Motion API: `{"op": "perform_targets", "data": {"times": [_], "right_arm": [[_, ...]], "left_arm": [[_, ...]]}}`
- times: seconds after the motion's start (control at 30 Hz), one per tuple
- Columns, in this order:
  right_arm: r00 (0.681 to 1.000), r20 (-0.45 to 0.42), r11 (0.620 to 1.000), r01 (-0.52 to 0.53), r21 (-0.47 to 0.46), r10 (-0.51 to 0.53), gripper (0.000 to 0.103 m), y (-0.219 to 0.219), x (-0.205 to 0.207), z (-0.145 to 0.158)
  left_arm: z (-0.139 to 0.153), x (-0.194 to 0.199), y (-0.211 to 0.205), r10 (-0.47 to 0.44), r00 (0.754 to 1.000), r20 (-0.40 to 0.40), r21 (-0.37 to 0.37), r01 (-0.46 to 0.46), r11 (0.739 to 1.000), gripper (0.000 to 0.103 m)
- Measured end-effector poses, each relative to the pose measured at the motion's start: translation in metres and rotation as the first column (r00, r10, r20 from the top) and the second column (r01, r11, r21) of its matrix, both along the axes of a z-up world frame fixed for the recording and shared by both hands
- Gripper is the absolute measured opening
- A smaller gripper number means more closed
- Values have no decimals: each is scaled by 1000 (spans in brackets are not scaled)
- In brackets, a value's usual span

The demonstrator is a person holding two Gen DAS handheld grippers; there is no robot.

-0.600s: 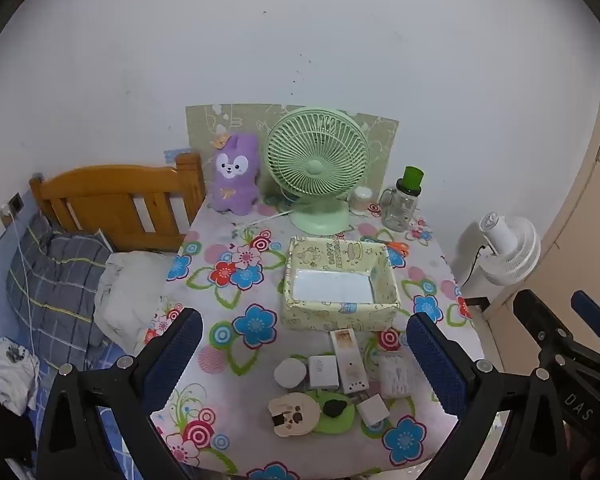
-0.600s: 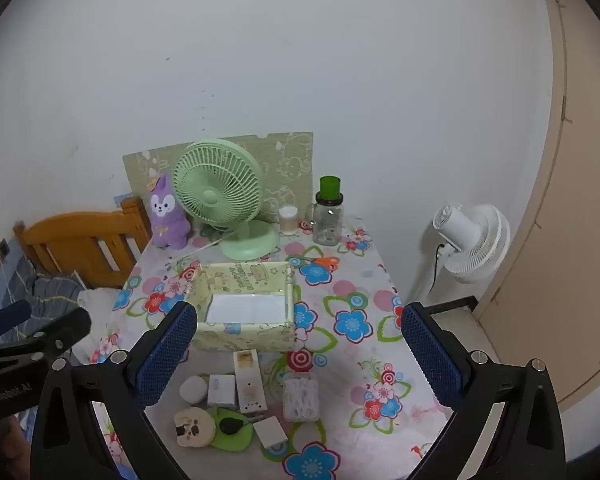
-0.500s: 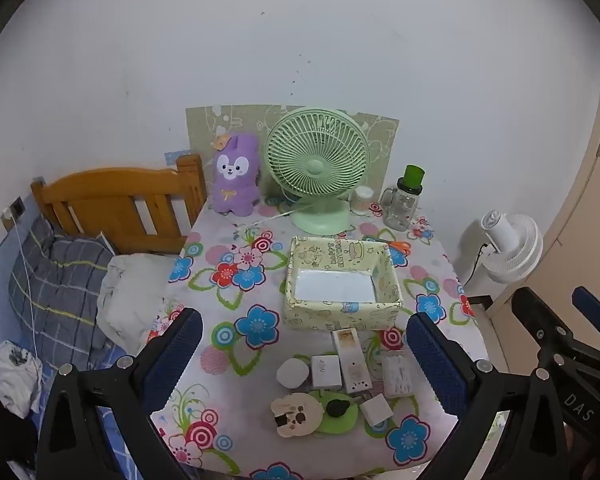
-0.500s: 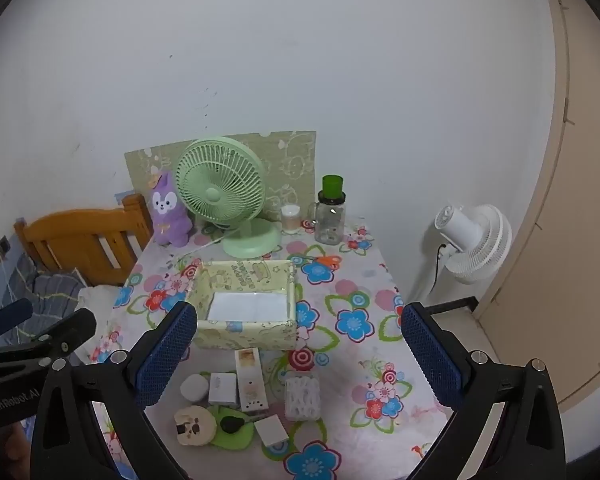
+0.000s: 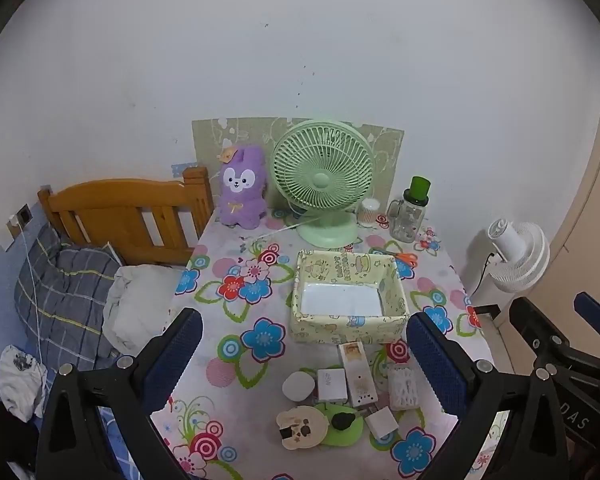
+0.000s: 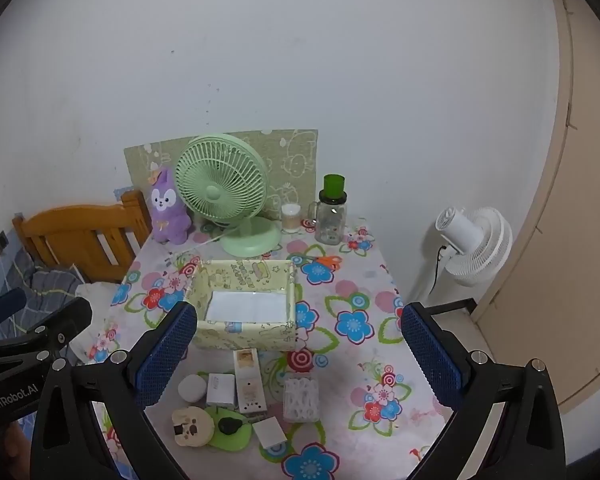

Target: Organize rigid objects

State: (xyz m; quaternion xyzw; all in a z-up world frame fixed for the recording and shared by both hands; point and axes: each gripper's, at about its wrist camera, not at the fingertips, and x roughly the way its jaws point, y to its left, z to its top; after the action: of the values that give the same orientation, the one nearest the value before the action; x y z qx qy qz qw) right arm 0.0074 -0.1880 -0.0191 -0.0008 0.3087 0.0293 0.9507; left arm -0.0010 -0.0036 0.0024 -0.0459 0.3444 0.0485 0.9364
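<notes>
- Your left gripper (image 5: 304,356) hangs above the near edge of the table (image 5: 220,364) with its jaws spread wide and nothing between them.
- Your right gripper (image 6: 300,348) is likewise wide apart and empty, tilted down over the table's near half.
- The yellow patterned box (image 5: 350,326) sits in the middle of the table, open on top, with a white sheet on its floor.
- The small rigid things lie in a cluster by the near edge, just in front of the box: a white round puck (image 5: 298,386), a white square box (image 5: 332,384), a tall cream box (image 5: 358,374) touching the yellow box's front wall, and a clear ribbed case (image 5: 402,388).
- Nearest the edge you have a cream bear-shaped piece (image 5: 302,428), a green disc (image 5: 342,430) with a dark lump on it, and a white cube (image 5: 382,422).
- Along the far edge stand a purple plush (image 5: 242,186), a green fan (image 5: 324,178) and a green-lidded jar (image 5: 410,212).
</notes>
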Motion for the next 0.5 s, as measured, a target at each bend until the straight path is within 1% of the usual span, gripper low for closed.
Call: {"op": "perform_targets", "data": {"times": [0.07,0.33,0.4,0.5], "right_arm": [[1000,0,1000,0,-9,0,103,4,2,1],[1000,3,1000,17,8,-17,103,2,4,-6],[1000,3,1000,21,18,-21,103,-6,2,-4],[1000,3,1000,21,18,-21,103,-7,2,-4]], "left_arm": [[2,0,-2,-5,1000,8,6,5,1000,103],[3,7,-6,-19,1000,13,25,19,1000,103],[1,5,-7,-18,1000,16,30,17,999,103],[0,5,-9,-17,1000,19,36,16,999,103]]}}
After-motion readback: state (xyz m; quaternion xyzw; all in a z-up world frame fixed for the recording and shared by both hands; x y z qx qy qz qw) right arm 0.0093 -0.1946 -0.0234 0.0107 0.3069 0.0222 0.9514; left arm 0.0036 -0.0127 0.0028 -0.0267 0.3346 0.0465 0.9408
